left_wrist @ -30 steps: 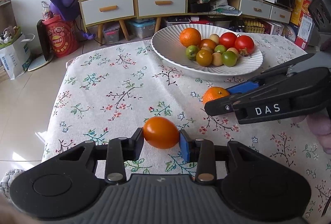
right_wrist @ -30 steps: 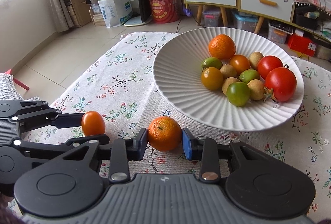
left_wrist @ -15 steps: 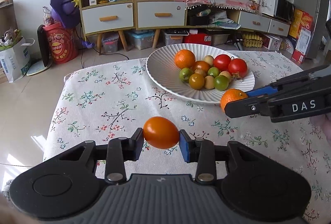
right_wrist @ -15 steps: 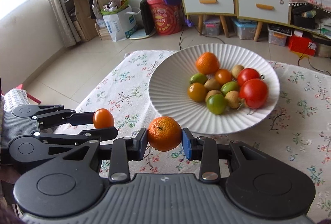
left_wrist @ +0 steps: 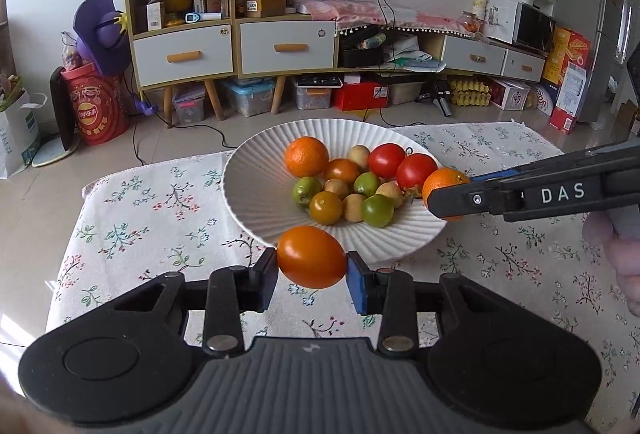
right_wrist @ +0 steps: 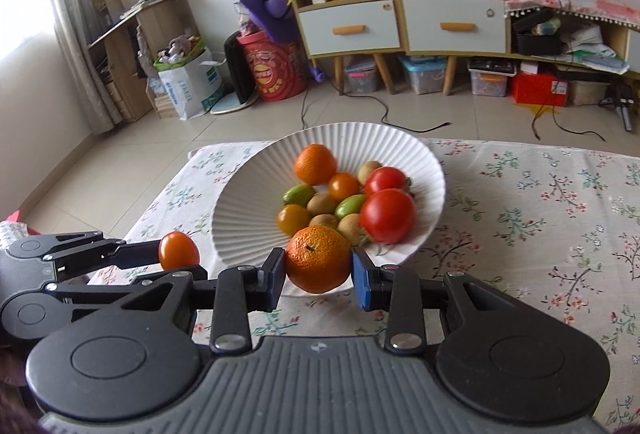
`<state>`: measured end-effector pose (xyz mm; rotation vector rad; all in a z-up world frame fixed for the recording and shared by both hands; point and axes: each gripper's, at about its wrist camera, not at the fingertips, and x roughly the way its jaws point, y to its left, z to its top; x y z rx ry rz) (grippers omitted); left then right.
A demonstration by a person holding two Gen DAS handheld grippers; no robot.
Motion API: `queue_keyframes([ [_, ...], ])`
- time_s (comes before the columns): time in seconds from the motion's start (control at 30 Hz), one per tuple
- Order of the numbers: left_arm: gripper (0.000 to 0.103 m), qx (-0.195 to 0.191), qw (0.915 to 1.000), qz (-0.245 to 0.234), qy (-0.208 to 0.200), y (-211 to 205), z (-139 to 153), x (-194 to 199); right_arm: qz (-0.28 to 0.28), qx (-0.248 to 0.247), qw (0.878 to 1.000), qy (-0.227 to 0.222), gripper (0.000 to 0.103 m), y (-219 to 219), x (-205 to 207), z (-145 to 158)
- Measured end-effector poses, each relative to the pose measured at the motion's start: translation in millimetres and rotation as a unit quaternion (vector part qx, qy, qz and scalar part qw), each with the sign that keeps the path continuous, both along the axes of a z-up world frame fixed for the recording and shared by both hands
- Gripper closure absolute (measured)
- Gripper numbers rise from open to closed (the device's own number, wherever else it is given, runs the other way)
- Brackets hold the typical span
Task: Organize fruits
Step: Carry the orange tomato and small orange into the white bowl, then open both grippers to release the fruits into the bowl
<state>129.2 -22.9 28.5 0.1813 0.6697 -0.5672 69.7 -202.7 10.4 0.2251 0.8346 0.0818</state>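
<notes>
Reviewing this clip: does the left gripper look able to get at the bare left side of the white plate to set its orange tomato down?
Probably yes. The left gripper holds the orange tomato near the white plate; its ribbed left side is bare and nothing stands between.

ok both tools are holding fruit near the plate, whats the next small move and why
Probably ease the right tool a little further forward and down, then open it. Its mandarin hangs at the near rim of the white plate, just short of the fruit pile. The left tool holds the orange tomato near the same plate and should wait so the two don't crowd.
</notes>
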Motion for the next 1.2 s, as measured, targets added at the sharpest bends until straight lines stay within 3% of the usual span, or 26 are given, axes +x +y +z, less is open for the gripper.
queue_keyframes([
  [0.8,0.068,-0.001,0.9995,-0.01,0.029,-35.9,-16.7,29.1,-0.016,0.025,0.999,0.017,0.071,-11.3,10.3,-14.4],
  [1.2,0.062,0.003,0.9996,-0.011,0.024,-33.1,-15.2,26.2,-0.023,0.027,0.999,0.011,0.063,-12.9,7.9,-9.4],
])
